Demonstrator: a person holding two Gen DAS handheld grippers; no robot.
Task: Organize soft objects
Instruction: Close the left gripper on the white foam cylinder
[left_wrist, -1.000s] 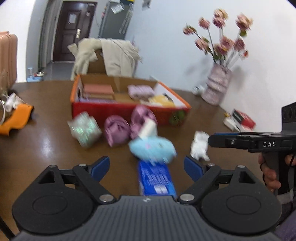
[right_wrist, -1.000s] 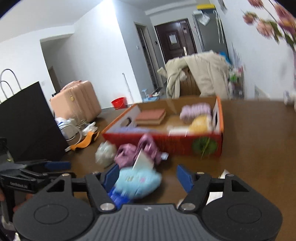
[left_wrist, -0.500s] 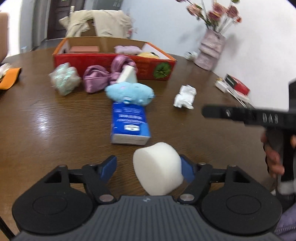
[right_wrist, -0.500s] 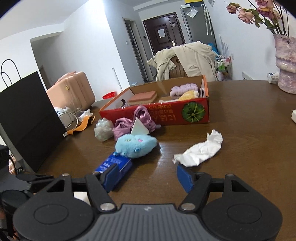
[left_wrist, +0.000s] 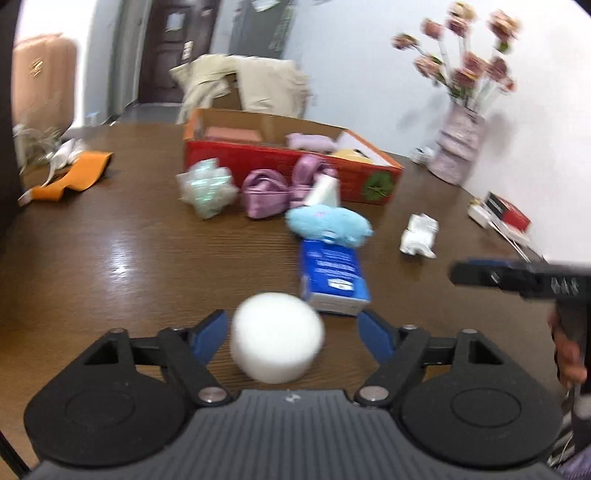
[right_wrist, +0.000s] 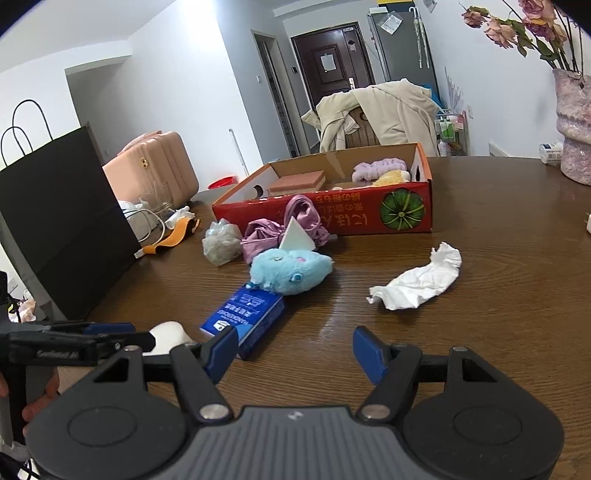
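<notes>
The left gripper is spread wide, and a white foam block sits between its blue fingers, closer to the left finger; whether it touches that finger is blurred, and the right finger stands clear of it. Just ahead of this gripper and a little to the right lies a blue tissue pack flat on the tabletop, with a light blue plush toy resting at its far end. Beyond the plush are two purple satin pouches and a crinkled clear wrapper ball to their left, all just in front of a red cardboard box. A crumpled white tissue lies ahead and to the right.

The right gripper is also spread wide with nothing between its fingers, hovering over bare tabletop. From its view the tissue pack sits just ahead and left, the plush toy beyond it, and the crumpled tissue ahead and right. The left gripper appears at the far left with the foam block at its tip. The red box holds a brown pad and pale purple and yellow soft things.
</notes>
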